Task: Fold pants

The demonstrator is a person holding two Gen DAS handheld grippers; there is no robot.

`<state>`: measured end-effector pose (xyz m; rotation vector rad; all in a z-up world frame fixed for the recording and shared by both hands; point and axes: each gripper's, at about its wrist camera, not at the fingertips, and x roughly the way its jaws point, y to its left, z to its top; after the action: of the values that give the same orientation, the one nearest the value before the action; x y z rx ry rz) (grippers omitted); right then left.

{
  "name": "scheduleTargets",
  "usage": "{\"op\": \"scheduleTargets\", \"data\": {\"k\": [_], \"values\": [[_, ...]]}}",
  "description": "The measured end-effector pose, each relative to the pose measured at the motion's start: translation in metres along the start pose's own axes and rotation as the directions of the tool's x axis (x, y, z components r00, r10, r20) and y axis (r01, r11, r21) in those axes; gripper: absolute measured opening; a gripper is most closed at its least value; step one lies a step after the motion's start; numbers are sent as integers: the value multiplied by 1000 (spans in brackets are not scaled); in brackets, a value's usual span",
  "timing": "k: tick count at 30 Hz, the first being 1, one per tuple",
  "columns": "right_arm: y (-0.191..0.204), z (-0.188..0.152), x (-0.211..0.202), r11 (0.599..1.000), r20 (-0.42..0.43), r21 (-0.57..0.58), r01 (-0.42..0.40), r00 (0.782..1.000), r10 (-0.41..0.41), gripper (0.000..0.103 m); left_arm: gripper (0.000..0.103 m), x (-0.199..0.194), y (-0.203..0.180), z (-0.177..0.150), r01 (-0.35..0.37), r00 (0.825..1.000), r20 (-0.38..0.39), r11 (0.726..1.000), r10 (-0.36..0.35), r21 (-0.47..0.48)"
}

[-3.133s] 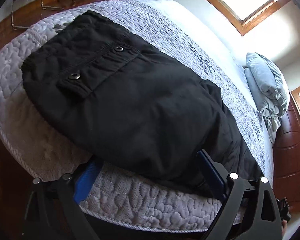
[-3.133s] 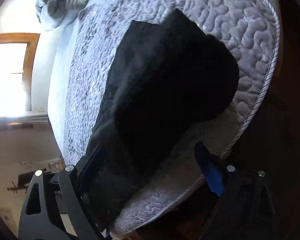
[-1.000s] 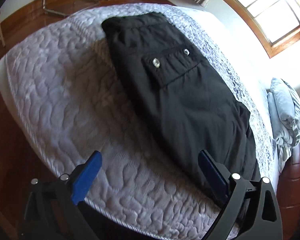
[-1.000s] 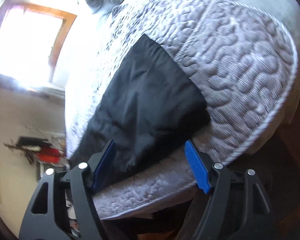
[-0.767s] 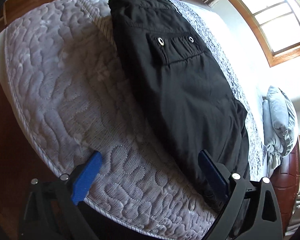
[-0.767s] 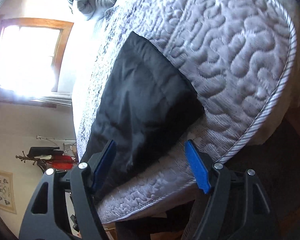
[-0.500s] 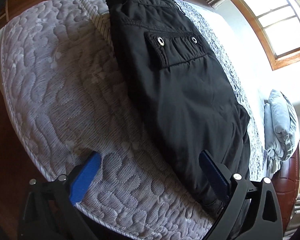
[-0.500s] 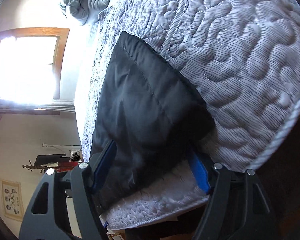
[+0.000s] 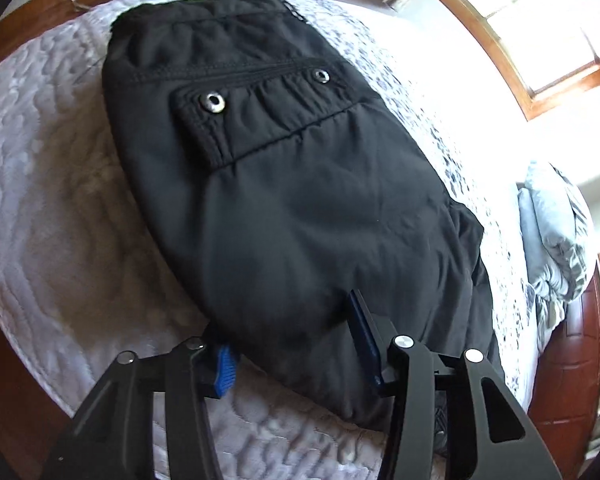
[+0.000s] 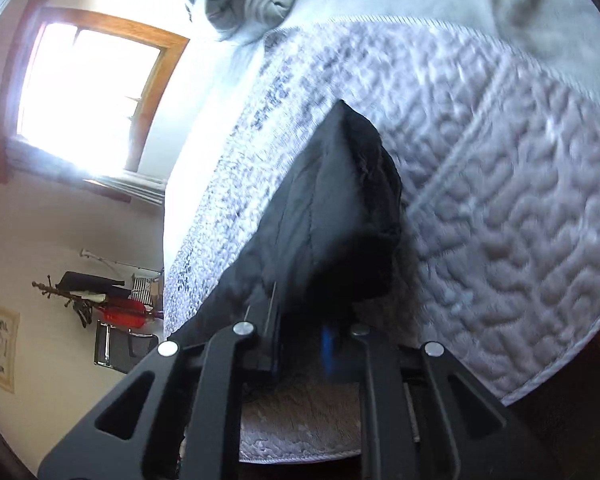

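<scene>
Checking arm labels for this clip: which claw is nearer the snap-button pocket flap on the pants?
Left. The left claw is closing over the black pants just below the pocket flap; the right claw is closing on another edge, flap unseen.

Right gripper (image 10: 302, 340) pads under pants (image 10: 332, 216)

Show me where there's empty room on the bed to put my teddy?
Bare quilt lies between the black pants and the bed's rounded edge. More shows beyond the pants in the right wrist view. It is crowded where both grippers close on the pants, and by the pillows.
</scene>
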<state>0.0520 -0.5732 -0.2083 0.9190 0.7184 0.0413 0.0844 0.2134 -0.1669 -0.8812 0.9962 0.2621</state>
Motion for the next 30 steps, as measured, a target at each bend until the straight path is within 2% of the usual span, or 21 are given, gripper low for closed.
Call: {"op": "scheduleTargets", "data": {"k": [3,5,7,12,16,20,21,24,26,28,30], "values": [[1,18,-10,997,47,-43,69,997,-67,13,41,6,-8,-11,48,999,-23,999,-48,22],[-11,25,-11,995,56,-16,97,994,-96,13,41,15,-13,-16,79,996,-37,996,-78,34],[-26,31,-5,992,40,18,126,991,-127,13,41,19,-13,-17,84,996,-37,996,-83,33],[-50,35,-2,989,52,88,121,991,-126,13,36,17,-20,-21,91,995,-47,993,-88,74],[-53,37,-7,982,83,94,163,982,-171,13,34,18,-24,-26,116,991,-74,987,-108,110],[-54,37,-1,972,63,69,226,971,-230,13,35,17,-20,-23,101,993,-69,988,-93,116],[-54,36,0,969,62,69,236,969,-240,13,37,16,-19,-24,98,994,-69,989,-90,114],[-53,35,7,959,55,65,277,958,-280,13,60,11,-24,-25,58,997,-62,991,-50,125],[-53,33,9,954,56,65,293,953,-297,13,64,-2,-23,-22,67,997,-37,989,-62,133],[-52,32,9,953,60,74,295,952,-300,13,79,-15,-20,-21,67,998,-19,989,-65,135],[-47,32,7,951,70,70,301,950,-305,13,85,-28,-18,-21,65,998,2,989,-66,131]]}}
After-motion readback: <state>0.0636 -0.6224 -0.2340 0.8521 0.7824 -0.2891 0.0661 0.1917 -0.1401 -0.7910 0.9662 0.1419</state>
